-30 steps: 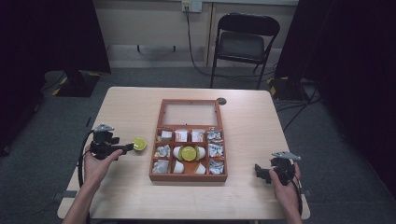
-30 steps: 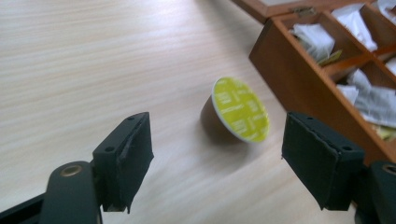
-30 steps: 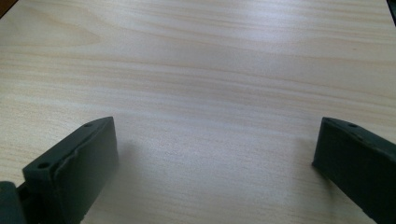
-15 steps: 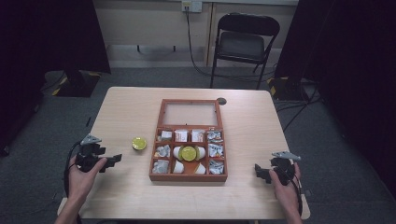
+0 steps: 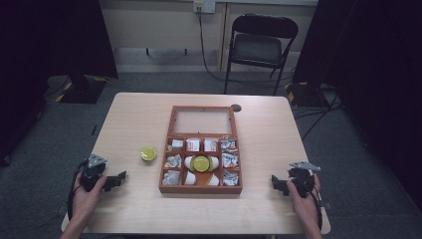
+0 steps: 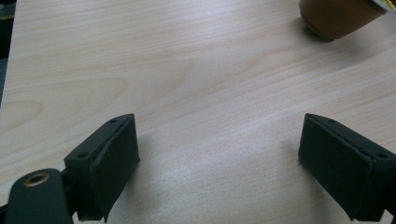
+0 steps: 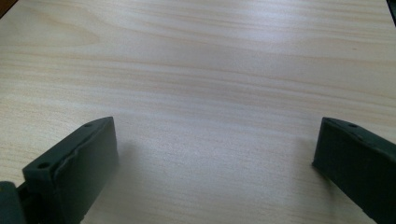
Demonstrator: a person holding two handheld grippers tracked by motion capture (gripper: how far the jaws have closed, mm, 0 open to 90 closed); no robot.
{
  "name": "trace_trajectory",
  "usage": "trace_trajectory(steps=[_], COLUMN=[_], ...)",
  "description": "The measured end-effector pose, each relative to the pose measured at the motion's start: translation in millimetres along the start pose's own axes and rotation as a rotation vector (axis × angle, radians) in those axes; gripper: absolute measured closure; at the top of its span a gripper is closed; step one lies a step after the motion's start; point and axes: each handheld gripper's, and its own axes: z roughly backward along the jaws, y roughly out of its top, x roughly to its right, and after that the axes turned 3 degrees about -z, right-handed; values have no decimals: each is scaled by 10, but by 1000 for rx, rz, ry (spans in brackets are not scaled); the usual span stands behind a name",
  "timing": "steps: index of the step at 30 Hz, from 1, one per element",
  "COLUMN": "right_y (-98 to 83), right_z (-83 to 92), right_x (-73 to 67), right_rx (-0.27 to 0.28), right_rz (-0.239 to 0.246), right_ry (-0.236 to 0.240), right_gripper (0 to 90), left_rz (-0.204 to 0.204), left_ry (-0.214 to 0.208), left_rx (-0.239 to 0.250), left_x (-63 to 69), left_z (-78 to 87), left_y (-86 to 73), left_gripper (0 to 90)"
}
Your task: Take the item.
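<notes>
From the high view, a small round pod with a yellow-green foil lid (image 5: 148, 153) sits alone on the pale wooden table (image 5: 134, 119), just left of the compartmented reddish wooden box (image 5: 201, 187). The left gripper (image 5: 117, 179) lies near the table's front left corner, well apart from the pod; the right gripper (image 5: 275, 182) rests near the front right corner.

Left gripper view — the jaws have just been opening and stand wide with bare tabletop between them, the pod's brown side (image 6: 334, 17) far ahead.

Right gripper view — jaws spread wide, grasping nothing.
</notes>
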Motion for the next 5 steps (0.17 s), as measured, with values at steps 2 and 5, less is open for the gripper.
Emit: trace_trajectory(steps=[2, 5], right_y=[0, 0], right_z=[0, 0], right_x=[0, 0], right_rx=[0, 0], right_rz=[0, 0], right_ry=[0, 0], right_gripper=[0, 0], left_rz=[-1, -2], left_ry=[0, -3], left_rx=[-1, -1], left_x=[0, 0], left_z=[0, 0], left_y=[0, 0], left_gripper=[116, 110])
